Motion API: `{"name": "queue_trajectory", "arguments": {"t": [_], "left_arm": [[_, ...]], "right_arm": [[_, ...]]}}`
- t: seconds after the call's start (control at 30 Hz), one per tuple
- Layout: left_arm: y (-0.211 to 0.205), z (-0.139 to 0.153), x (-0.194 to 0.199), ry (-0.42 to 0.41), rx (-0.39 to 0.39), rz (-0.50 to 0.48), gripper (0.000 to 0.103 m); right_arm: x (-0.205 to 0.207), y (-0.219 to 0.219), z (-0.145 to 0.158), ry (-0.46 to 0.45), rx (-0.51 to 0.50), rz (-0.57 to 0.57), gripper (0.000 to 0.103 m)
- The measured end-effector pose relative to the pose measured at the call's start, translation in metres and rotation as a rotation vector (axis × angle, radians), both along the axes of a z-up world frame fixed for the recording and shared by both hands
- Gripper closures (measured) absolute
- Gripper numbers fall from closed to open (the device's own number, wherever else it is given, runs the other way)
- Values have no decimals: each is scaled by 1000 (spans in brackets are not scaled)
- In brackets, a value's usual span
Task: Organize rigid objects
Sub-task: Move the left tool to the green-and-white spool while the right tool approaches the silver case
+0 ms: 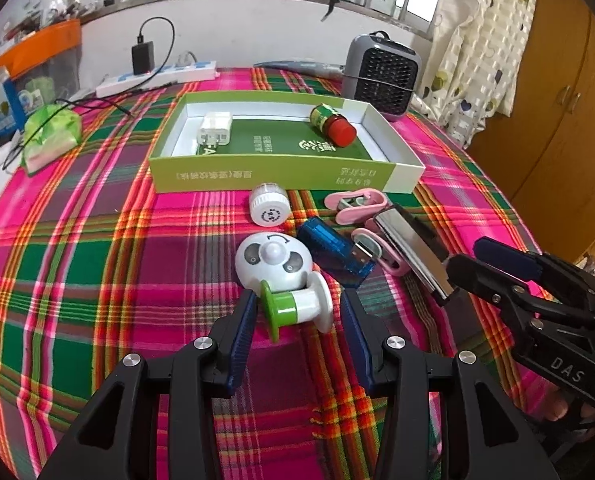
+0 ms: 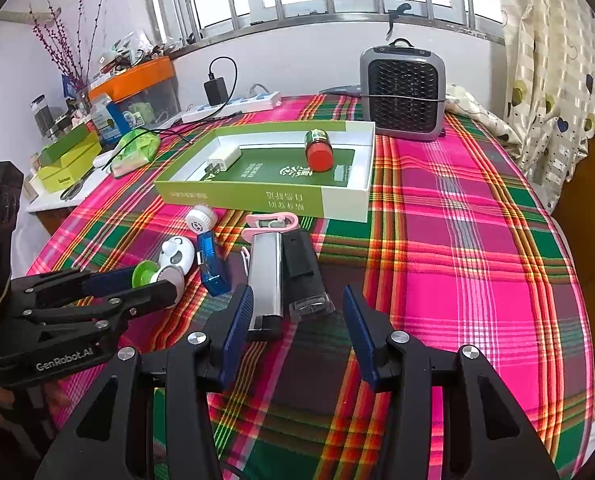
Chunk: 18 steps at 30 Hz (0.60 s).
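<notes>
Left wrist view first: the left tongs point(image 1: 297, 312) are spread wide, with the green-and-white spool end of a white panda toy point(image 1: 275, 264) sitting between the two blue pads. The pads aren't pressing on it as far as I can see. At about 1 o'clock from the panda is a blue USB gadget point(image 1: 333, 254), touching a pink clip point(image 1: 381, 254) and a silver-and-black bar point(image 1: 409, 248). A small white round cap point(image 1: 268, 204) lies at 12 o'clock from the panda, just in front of the green box lid point(image 1: 281, 178). Inside the box: a white plug point(image 1: 214, 133) at the 10 o'clock end and a red-capped jar point(image 1: 333, 125) on its side at the 1 o'clock end. The right tongs point(image 1: 473, 258) poke in from 3 o'clock, spread, tips right at the bar's near end. All of it sits on a plaid-covered desk point(image 1: 97, 240).

Right wrist view: the right tongs point(image 2: 297, 312) are spread too, with the near ends of the silver-and-black bar point(image 2: 281, 276) between the pads, no squeeze showing. The left tongs point(image 2: 149, 280) come in from 9 o'clock around the panda toy's point(image 2: 177, 256) spool. The box lid point(image 2: 265, 200) is at 12 o'clock, and a grey heater point(image 2: 403, 92) stands behind it at 1 o'clock.
</notes>
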<state>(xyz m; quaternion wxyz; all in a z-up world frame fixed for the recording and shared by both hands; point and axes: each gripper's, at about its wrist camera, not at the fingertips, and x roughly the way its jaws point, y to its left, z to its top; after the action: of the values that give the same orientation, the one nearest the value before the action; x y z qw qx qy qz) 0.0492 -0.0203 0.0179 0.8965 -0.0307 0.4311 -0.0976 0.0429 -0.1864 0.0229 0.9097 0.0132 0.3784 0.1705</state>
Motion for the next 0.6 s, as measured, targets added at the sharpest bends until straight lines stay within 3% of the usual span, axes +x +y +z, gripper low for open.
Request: {"name": "queue_trajectory", "arguments": {"t": [0.2,0.4,0.5,0.6], "left_arm": [[3,-3,3,4,21,18,61],[8,-4,4,4,-8,17,61],[9,-4,3,-1,-22,12,69],[11,-4,2,-5,-26,11,69]], "right_arm": [[0,2,-2,5,-3,3,55],[0,5,-2,4,-15,13,55],[1,7,-2,6,-20,16,55],[2,9,-3,6,-29,17,55]]}}
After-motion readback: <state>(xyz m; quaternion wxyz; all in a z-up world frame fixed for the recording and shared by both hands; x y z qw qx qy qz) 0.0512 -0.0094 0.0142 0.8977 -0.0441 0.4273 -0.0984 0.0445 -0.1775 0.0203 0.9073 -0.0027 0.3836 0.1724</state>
